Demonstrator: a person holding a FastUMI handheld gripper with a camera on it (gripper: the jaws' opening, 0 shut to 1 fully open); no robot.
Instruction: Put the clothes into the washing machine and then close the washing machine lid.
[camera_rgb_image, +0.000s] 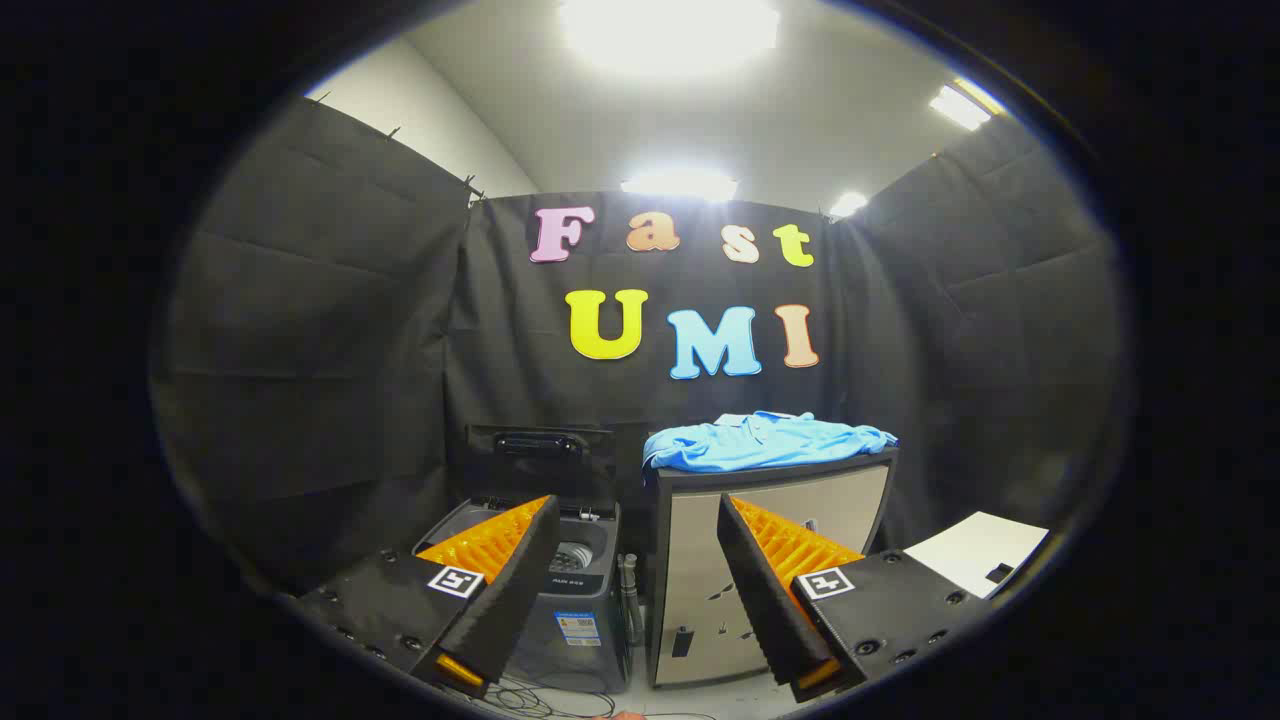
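Our gripper (640, 590) is spread wide and holds nothing. We judge the risk to be a shallow pinch that lets the blue shirt (765, 441) slide off the grey cabinet (775, 520) before reaching the open washing machine (560, 560), lower centre-left. The shirt lies right of centre, well beyond our fingers.

A: The tongs (635, 560) are held wide apart, nothing gripped between the orange fingers (490, 540).

B: Beyond them, a washing machine (565, 580) is seen with its lid (540, 455) raised.

A: Just beside it, a blue garment (765, 440) is draped over a grey cabinet (770, 560); a white sheet (975, 550) is seen further right.
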